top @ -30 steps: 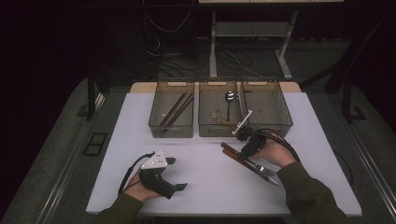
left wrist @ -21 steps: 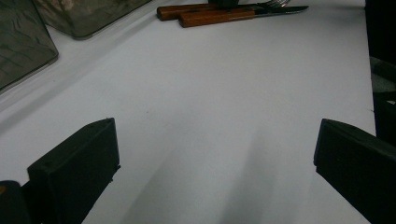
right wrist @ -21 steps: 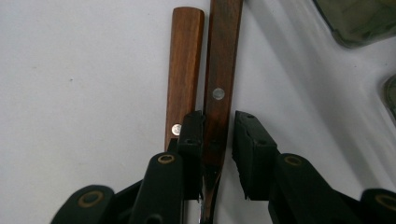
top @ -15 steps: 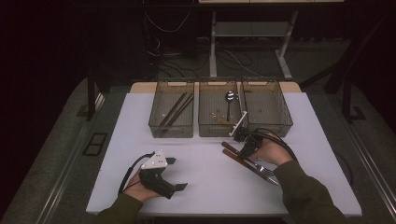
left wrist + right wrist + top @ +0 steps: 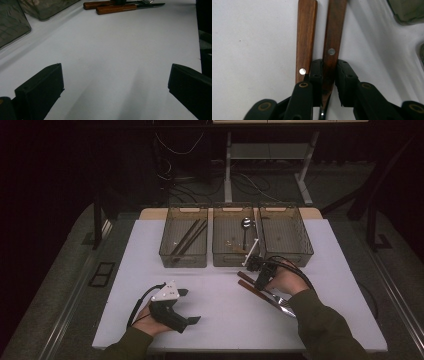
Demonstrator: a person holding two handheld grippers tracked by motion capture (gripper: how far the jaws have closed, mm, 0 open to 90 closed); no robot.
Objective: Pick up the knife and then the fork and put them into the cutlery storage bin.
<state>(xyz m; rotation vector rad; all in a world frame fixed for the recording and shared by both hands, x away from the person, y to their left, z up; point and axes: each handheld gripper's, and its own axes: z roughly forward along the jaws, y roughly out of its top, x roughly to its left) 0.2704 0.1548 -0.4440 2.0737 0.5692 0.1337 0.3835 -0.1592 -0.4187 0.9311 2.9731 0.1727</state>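
White table (image 5: 220,305) in a dark room, cables and desk legs behind. Three clear bins along the far edge: left bin (image 5: 184,236) has dark sticks, likely chopsticks; middle bin (image 5: 234,234) has a spoon (image 5: 245,224); right bin (image 5: 285,232) looks bare. Reads as sorting cutlery by type, one bin per kind.

Right gripper (image 5: 258,270) sits low on the table just in front of the middle and right bins, over two wooden-handled pieces lying side by side. In the right gripper view its jaws are clenched across the right-hand wooden handle (image 5: 332,47), gripping just below the rivet, one jaw wedged in the gap between the two handles. The left-hand handle (image 5: 305,37) lies just beside, touching or nearly touching the outside of that jaw, not gripped. Metal ends trail toward the person's wrist; fork tines (image 5: 284,298) show by the sleeve in the high view, and a knife blade (image 5: 150,5) shows in the left gripper view. Which handle carries which, cannot tell. Grip is mid-handle, probably so the piece balances when it is carried to a bin.

Left gripper (image 5: 172,307) rests on the near left of the table, well apart from the cutlery, jaws released and wide with bare table between them. Looks parked, out of the way, while the right one works.
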